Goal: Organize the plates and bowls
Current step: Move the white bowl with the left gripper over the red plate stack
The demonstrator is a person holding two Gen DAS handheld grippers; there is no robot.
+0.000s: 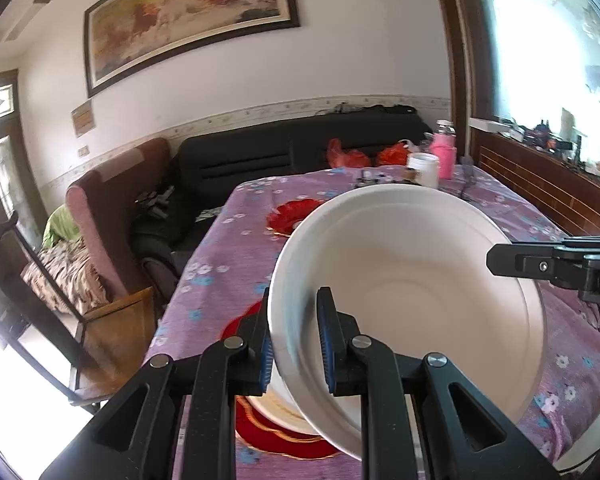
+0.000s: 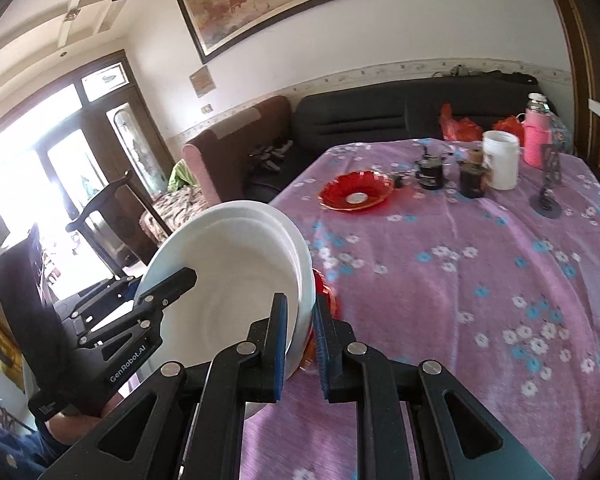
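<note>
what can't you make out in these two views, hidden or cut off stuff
- Left wrist view: the white bowl held by the left gripper hides most of the near red plate and whatever sits under the bowl.
- Left wrist view: the right gripper is cut off by the right edge.
- Right wrist view: how many white bowls are nested is unclear; the rims overlap.
- Right wrist view: labels on the small dark jars are too small to read.

My left gripper (image 1: 293, 340) and right gripper (image 2: 300, 344) are black, with blue ribbed pads, silver pivot screws, white "GenRobot.AI" lettering.
</note>
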